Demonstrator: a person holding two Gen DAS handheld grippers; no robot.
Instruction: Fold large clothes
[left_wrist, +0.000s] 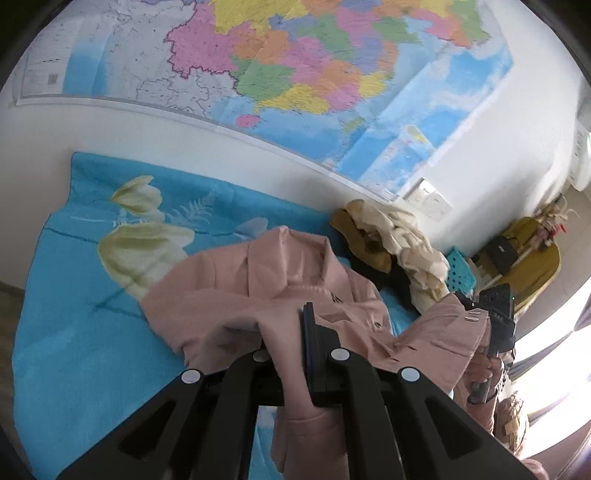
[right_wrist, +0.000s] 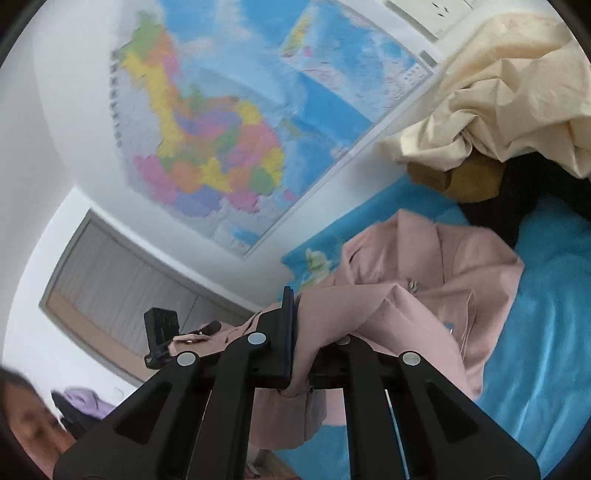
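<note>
- The pink jacket (left_wrist: 258, 295) looks soft, light and floppy; its hem corners seem the sensible holds.
- It lies partly on the blue blanket (left_wrist: 74, 332), collar toward the wall map (left_wrist: 295, 74), long axis running away from me.
- The left gripper (left_wrist: 284, 350) and right gripper (right_wrist: 314, 332) each pinch its fabric, probably the near edge.

The coat (left_wrist: 258, 295) lies on the blanket (left_wrist: 74, 332) ahead of the left claw (left_wrist: 284, 332), its fabric between the jaws. Beyond the coat, to the right, a pile of clothes (left_wrist: 399, 243) sits against the wall under the map (left_wrist: 295, 74).
</note>
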